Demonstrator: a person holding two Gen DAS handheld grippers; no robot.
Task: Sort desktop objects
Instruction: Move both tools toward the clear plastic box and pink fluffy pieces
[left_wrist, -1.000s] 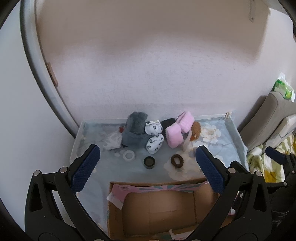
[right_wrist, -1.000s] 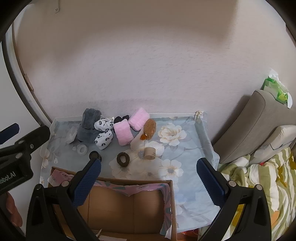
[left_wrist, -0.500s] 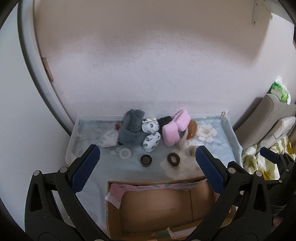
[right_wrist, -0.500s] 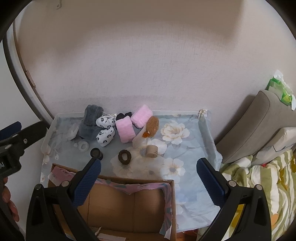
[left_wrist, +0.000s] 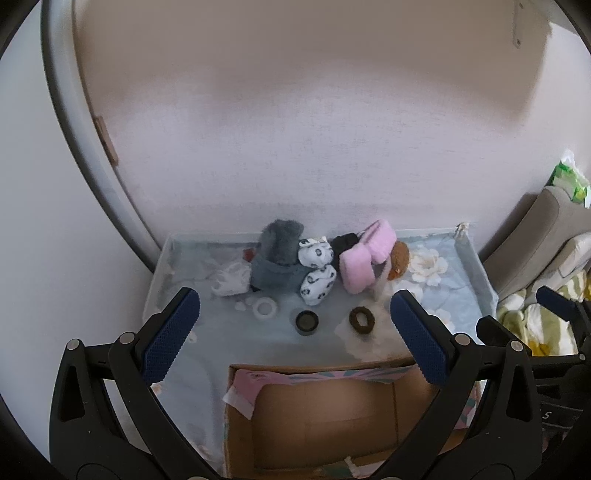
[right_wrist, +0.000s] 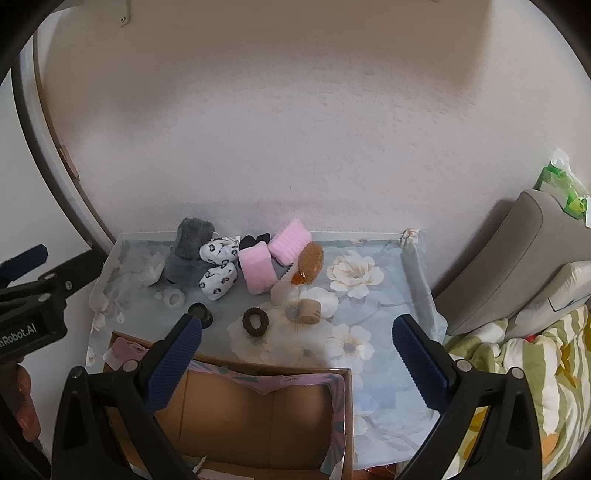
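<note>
A small table with a floral cloth (left_wrist: 229, 332) (right_wrist: 388, 321) holds a pile at the back: a grey fluffy sock (left_wrist: 280, 254) (right_wrist: 190, 247), spotted white socks (left_wrist: 317, 269) (right_wrist: 218, 266), pink socks (left_wrist: 364, 254) (right_wrist: 269, 258) and a brown furry item (right_wrist: 310, 260). In front lie a white tape ring (left_wrist: 265, 307) (right_wrist: 174, 296), a black ring (left_wrist: 307, 322) (right_wrist: 201, 313), a dark scrunchie (left_wrist: 362, 320) (right_wrist: 255, 322) and a tan roll (right_wrist: 309, 312). An open cardboard box (left_wrist: 332, 417) (right_wrist: 258, 413) stands at the near edge. My left gripper (left_wrist: 291, 332) and right gripper (right_wrist: 295, 350) are open and empty, held high above the box.
A crumpled white bag (left_wrist: 231, 280) lies at the table's left. A grey cushion (right_wrist: 517, 266) and green striped bedding (right_wrist: 535, 369) are to the right. A wall rises behind the table. The left gripper also shows at the left edge of the right wrist view (right_wrist: 29, 295).
Both grippers have risen and drawn back slightly, so the table looks smaller and lower. Nothing on the table has moved. Both stay open.
</note>
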